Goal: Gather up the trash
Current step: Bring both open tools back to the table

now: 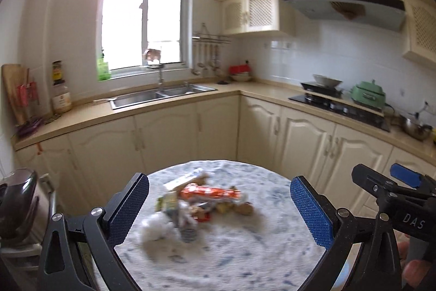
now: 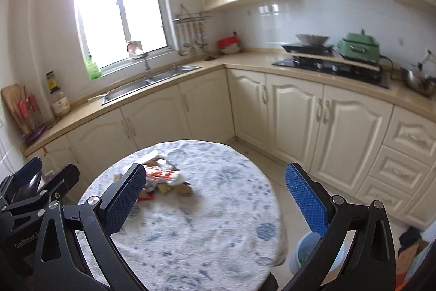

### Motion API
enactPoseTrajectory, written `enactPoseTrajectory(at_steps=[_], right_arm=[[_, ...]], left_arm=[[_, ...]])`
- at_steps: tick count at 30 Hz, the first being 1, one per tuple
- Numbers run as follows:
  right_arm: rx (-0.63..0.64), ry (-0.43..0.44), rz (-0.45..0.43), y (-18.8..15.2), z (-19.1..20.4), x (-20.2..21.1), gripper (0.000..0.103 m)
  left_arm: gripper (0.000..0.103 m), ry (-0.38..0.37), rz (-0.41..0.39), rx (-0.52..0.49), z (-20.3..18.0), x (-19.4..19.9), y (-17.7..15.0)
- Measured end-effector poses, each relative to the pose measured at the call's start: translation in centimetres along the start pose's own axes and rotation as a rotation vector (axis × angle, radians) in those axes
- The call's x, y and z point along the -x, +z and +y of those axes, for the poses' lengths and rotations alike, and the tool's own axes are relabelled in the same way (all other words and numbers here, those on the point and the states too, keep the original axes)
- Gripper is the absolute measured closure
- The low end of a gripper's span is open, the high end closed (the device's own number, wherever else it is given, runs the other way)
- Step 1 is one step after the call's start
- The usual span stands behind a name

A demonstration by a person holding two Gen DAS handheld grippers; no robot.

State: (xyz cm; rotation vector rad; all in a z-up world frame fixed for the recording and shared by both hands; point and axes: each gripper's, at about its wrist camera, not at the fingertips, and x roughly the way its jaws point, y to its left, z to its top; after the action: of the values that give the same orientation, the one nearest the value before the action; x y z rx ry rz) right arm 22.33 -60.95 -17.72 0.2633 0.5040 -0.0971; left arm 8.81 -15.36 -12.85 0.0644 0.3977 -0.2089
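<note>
Left wrist view: left gripper [image 1: 219,207] held above the near table [image 1: 245,258] edge, tongs wide apart, nothing between them. Trash [image 1: 199,202] heaped mid-table, ahead of the pads; bare cloth surrounds it. Right gripper [image 1: 392,182] enters at right.

Right wrist view: right gripper [image 2: 214,199] above the table [image 2: 218,222], tongs wide apart, empty. Trash [image 2: 163,180] sits left of centre, partly behind the left pad. Bin [image 2: 310,252] on the floor beside the table's right edge. Left gripper [image 2: 41,182] at left, apart.
</note>
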Motion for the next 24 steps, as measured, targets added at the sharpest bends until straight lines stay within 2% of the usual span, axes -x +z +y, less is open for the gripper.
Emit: enactPoseTrajectory(at_steps=[5, 13, 19, 24], right_arm=[[0.069, 0.06, -0.011, 0.0, 4.5, 0.1, 0.0], [0.133, 0.11, -0.016, -0.6, 8.3, 0.0, 0.0], [0.18, 0.124, 0.074, -2.2, 9.3, -3.0, 0.0], [0.212, 0.14, 0.175, -4.1, 10.2, -7.1, 0.0]], left_arm=[[0.001, 0.097, -0.038, 0.025, 3.3, 3.7, -1.3], [0.001, 0.12, -0.043, 0.081, 6.1, 4.8, -2.6], [0.001, 0.131, 0.051, 0.072, 7.6, 3.8, -5.9], [0.001, 0.122, 0.154, 0.079, 8.8, 0.5, -7.0]])
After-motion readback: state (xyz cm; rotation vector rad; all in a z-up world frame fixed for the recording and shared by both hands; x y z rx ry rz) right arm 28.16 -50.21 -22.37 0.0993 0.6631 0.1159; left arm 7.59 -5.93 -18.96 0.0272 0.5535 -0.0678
